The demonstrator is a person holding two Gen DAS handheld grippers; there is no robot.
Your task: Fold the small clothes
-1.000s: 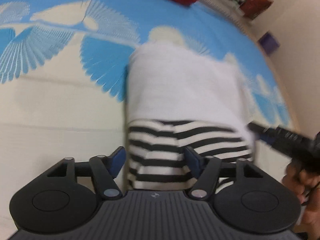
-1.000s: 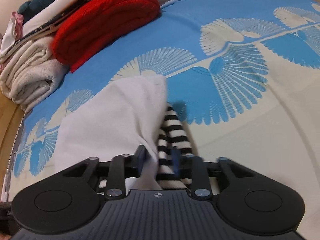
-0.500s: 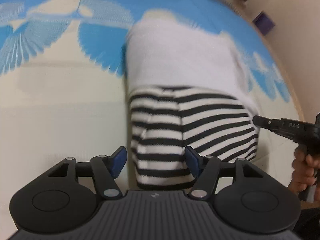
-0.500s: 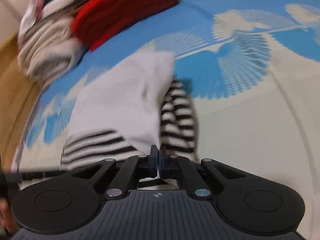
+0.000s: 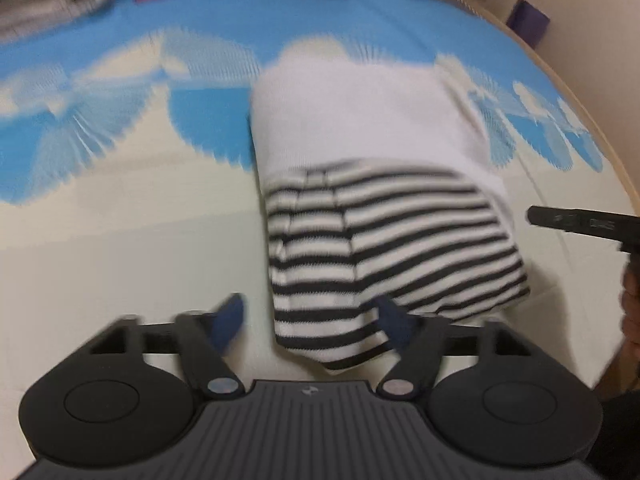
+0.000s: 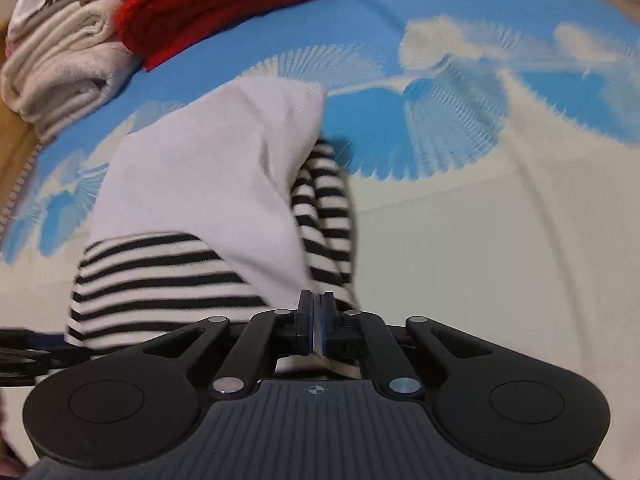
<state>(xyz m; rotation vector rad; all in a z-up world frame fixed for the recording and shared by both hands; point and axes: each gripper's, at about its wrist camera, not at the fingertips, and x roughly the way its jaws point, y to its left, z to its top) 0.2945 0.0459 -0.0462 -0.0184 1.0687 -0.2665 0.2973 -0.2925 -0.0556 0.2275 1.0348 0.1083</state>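
A small white garment (image 5: 372, 128) with black-and-white striped parts (image 5: 392, 248) lies folded on the blue and cream bedspread (image 5: 120, 240). My left gripper (image 5: 311, 320) hovers over its near striped end. Its jaws are opening, with the striped hem between them and the pads clear of it. In the right wrist view the white cloth (image 6: 216, 168) rises to my right gripper (image 6: 316, 312). Those pads stand nearly together on a thin fold of that cloth, and the jaws are starting to open. My right gripper's black finger (image 5: 580, 224) shows at the right of the left wrist view.
A folded red knit (image 6: 224, 4) and a rolled cream towel (image 6: 60, 64) lie at the far edge of the bedspread (image 6: 480, 260). A wooden bed edge (image 6: 12, 148) runs along the left. A hand (image 5: 630, 312) holds the right gripper; a purple object (image 5: 528, 20) stands beyond.
The right gripper closed onto the garment's cloth and lifted it slightly. The left gripper drew back and up, its jaws widening; more of the striped part now shows.
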